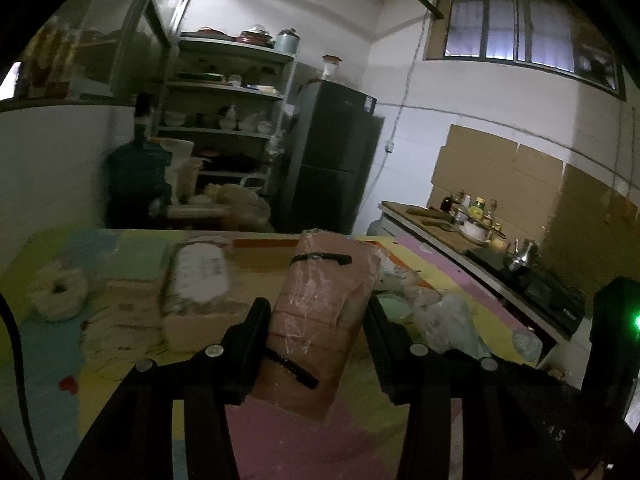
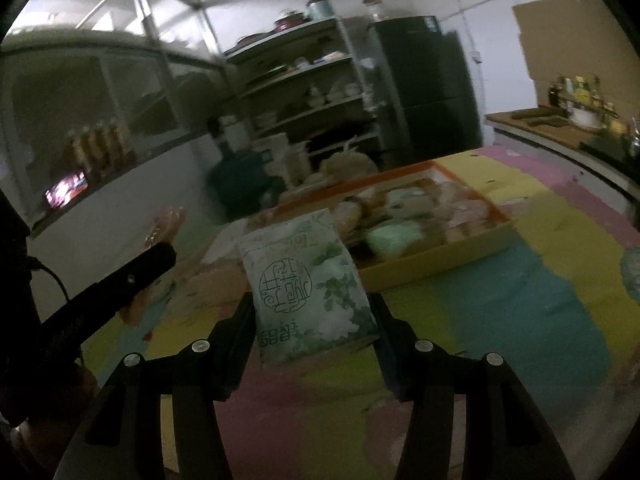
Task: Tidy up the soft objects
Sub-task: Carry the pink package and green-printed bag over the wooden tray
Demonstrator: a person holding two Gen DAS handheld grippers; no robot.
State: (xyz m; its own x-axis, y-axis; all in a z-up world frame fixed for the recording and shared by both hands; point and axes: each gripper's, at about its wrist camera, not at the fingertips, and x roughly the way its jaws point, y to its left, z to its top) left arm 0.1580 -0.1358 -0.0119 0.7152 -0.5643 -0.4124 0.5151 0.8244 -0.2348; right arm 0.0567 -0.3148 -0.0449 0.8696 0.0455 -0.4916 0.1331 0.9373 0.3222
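While both tools hang above coloured foam mat (image 1: 280, 432): left tool (image 1: 316, 320) half open, clamped on pink plastic-wrapped pack (image 1: 320, 320), held off mat. Right tool (image 2: 314, 316) half open, gripping green tissue pack (image 2: 308, 288). Orange tray (image 2: 440, 252) with soft items lies beyond.

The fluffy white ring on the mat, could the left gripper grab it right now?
Probably not yet. The left gripper is shut on a pink wrapped pack, so there is no room between its fingers. The white ring lies uncovered on the mat, off to the side; the pack would have to be put down first.
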